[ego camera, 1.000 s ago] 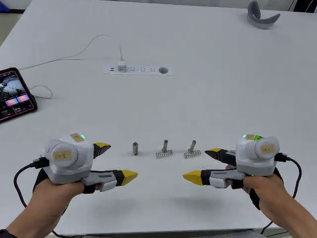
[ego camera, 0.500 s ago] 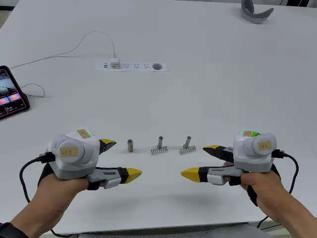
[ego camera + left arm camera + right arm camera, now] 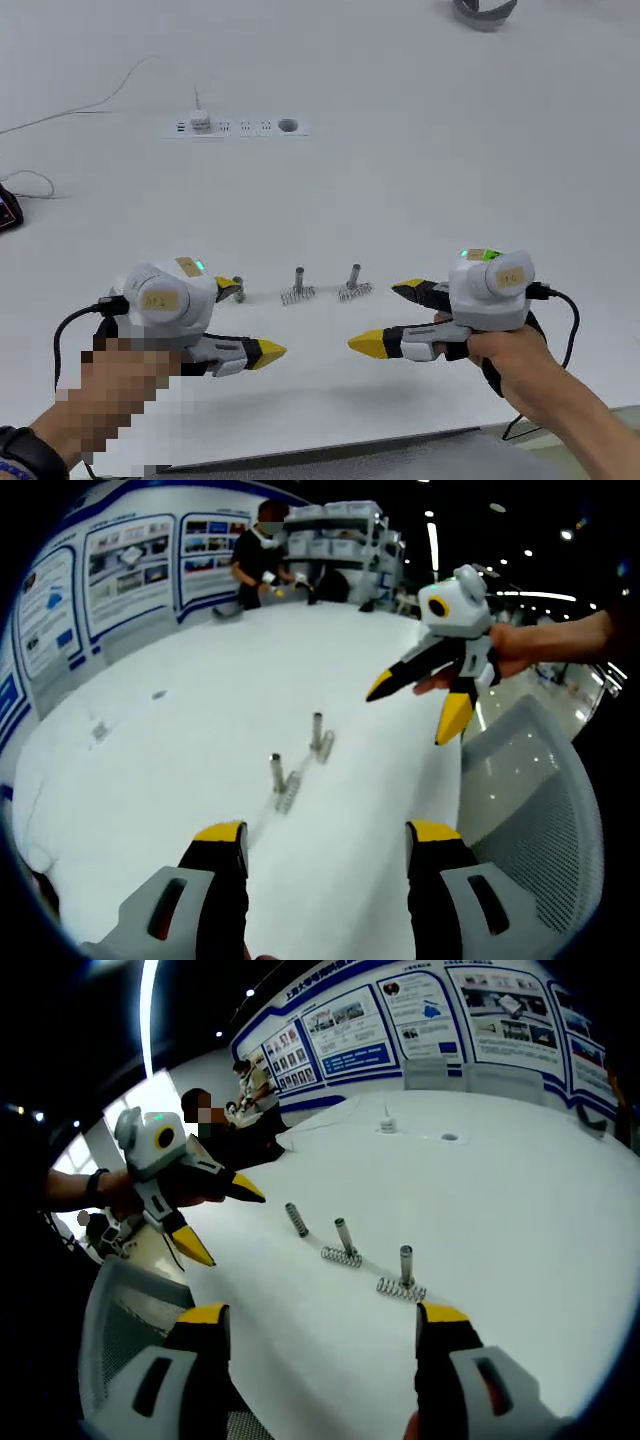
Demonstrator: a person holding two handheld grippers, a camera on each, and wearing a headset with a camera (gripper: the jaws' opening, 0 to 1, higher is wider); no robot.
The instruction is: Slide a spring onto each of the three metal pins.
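Pins (image 3: 299, 279) in row on worktop (image 3: 400, 150), two springs (image 3: 292, 296) loose beside them. Left hand-held gripper (image 3: 255, 318) at 8 o'clock, right hand-held gripper (image 3: 378, 315) at 4 o'clock, both wide.

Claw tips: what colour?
Yellow, on both the left claw and right claw; clearest in the head view.

Three pins (image 3: 299, 280) stand in a row between our left gripper (image 3: 255, 318) and right gripper (image 3: 375, 315). Springs (image 3: 297, 296) lie beside two of them.

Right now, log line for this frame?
left gripper: open, empty | right gripper: open, empty | left pin: loaded | other two pins: bare, springs lying beside
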